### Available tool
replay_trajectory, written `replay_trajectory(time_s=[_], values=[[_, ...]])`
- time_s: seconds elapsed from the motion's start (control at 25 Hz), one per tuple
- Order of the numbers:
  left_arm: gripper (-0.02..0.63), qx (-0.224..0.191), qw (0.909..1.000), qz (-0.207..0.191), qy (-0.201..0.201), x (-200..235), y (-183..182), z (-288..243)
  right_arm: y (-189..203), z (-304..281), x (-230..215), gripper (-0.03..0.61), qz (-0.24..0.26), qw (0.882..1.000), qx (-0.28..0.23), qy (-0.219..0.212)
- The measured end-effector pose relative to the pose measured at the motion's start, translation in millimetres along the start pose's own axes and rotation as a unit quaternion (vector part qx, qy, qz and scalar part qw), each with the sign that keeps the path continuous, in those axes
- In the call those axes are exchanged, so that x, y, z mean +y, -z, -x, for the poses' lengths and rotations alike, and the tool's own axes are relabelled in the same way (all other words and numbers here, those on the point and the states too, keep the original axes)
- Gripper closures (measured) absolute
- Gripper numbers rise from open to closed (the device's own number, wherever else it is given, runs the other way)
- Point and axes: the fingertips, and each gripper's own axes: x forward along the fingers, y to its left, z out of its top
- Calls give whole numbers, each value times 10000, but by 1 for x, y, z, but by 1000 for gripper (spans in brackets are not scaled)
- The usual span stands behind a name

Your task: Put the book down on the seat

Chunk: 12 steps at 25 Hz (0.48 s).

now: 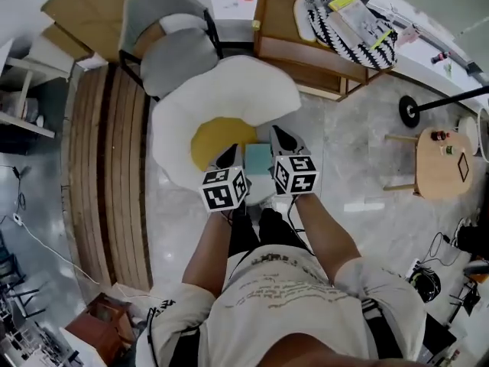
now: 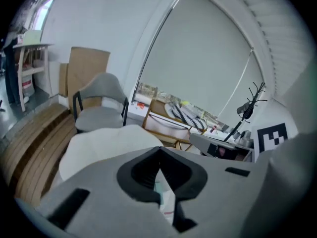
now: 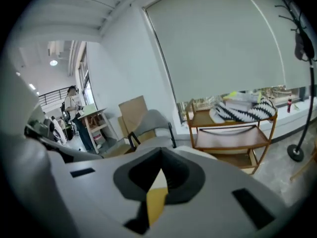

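A pale teal book [image 1: 257,159] lies at the near edge of the white egg-shaped seat [image 1: 229,90], beside its round yellow middle [image 1: 218,138]. My left gripper [image 1: 227,157] hovers just left of the book, jaws shut with nothing pinched at the tips. The left gripper view shows the tips [image 2: 159,152] meeting, with the book [image 2: 163,195] seen below through the gap. My right gripper [image 1: 284,138] is just right of the book, shut and empty. Its tips [image 3: 161,155] touch in the right gripper view, with the yellow patch [image 3: 156,205] beneath.
A grey chair [image 1: 172,52] stands behind the seat. A wooden shelf cart [image 1: 306,48] carries a black-and-white striped cushion [image 1: 351,21]. At the right are a round wooden side table [image 1: 447,163] and a black stand base [image 1: 409,111]. Slatted wood flooring [image 1: 107,167] runs along the left.
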Motion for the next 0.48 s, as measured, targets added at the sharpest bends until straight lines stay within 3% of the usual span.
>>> replay_trajectory(time_s=[0.12,0.28,0.48], values=[[594,-508,9973,-527,-104,-16,-56,34,-68,26,24,551,178,9983,-553,-67],[594,-1184,9853,-1192,-319,-30,-116,74,-149,56,54,551,410,9900,-1330,-238],[594,-1868,9688,-1523,-578,-36,-171,117,-217,81,98,551,790,9763,-1946,-517]])
